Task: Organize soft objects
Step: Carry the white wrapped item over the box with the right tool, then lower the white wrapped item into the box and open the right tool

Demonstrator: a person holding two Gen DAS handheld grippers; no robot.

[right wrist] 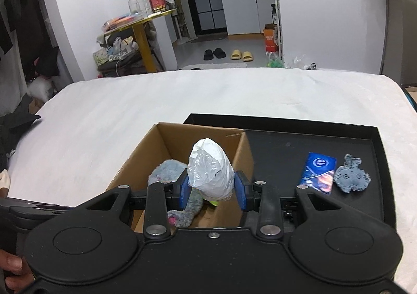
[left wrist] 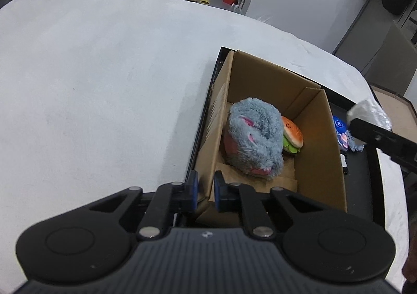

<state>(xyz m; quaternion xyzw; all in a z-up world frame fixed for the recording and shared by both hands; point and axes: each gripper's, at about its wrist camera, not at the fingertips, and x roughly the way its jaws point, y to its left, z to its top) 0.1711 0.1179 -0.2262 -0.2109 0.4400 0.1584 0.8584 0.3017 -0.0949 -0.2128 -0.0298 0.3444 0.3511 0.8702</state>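
Note:
An open cardboard box (left wrist: 318, 153) stands in a black tray (right wrist: 286, 142) on the white bed. Inside it lie a fluffy blue-grey plush (left wrist: 252, 137) with pink patches and a small burger toy (left wrist: 293, 135). My left gripper (left wrist: 206, 187) straddles the box's near left wall, with its pads pinching the cardboard. My right gripper (right wrist: 211, 189) is shut on a white bundle wrapped in clear plastic (right wrist: 211, 166) and holds it above the box's opening. In the left wrist view the same bundle (left wrist: 370, 111) shows at the right edge.
On the tray to the right of the box lie a blue packet (right wrist: 319, 174) and a small grey knitted toy (right wrist: 351, 176). The white bed (right wrist: 130, 101) spreads to the left and behind. Slippers and furniture stand on the floor beyond.

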